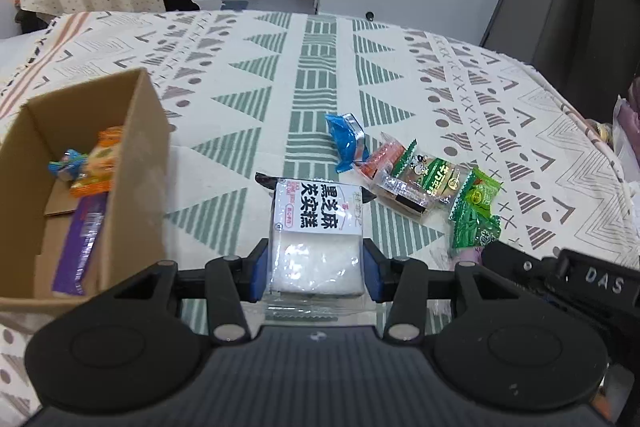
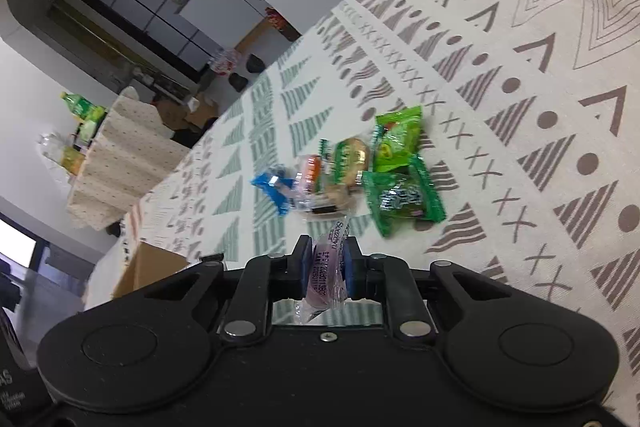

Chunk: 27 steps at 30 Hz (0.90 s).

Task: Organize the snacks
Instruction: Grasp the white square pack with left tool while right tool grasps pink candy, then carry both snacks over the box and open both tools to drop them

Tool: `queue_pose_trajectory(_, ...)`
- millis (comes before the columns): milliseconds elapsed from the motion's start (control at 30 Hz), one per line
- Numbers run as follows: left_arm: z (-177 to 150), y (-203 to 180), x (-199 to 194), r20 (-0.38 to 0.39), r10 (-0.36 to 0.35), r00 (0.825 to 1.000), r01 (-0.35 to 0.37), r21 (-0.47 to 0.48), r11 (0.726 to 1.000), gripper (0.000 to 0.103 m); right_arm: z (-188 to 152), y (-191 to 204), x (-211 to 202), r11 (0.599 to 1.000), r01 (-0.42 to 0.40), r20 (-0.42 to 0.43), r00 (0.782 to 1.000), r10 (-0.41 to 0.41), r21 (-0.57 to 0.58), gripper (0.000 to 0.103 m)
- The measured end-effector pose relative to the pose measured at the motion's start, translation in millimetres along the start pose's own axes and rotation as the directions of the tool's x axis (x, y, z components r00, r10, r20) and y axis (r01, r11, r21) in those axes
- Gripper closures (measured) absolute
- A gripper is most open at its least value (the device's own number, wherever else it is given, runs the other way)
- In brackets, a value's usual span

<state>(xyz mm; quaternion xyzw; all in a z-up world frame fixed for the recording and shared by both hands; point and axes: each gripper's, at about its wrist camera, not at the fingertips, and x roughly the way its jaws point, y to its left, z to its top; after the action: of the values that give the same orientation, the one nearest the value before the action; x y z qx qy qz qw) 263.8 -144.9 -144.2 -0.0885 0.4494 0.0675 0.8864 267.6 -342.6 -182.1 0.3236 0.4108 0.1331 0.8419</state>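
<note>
L gripper (image 1: 316, 269) clamps a white cake pack (image 1: 316, 227) w/ black print, held just above the patterned cloth (image 1: 400, 67). Cardboard box (image 1: 132, 163) sits to its left w/ orange, blue & purple snacks inside. R gripper (image 2: 327, 265) pinches a purple-pink wrapped snack (image 2: 326, 267). Loose pile nearby: blue packet (image 1: 346, 143), green packets (image 2: 394, 167).
</note>
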Motion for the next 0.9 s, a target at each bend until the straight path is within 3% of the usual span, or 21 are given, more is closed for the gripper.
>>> queue_pose_trajectory(333,9.9,24.9,-51.2,0.060,-0.003,0.998,0.004,-0.022,1.000,0.057,-2.1,21.6,-16.5,0.995,-0.099,0.005,0.995,0.099,-0.006,0.087)
queue_pose_trajectory(900,22.6,127.9,-94.9,0.095,0.047,0.994,-0.031,-0.166,0.986,0.057,-19.2,115.6,-21.7,0.984,-0.147,0.038,0.988,0.152,-0.096,0.088)
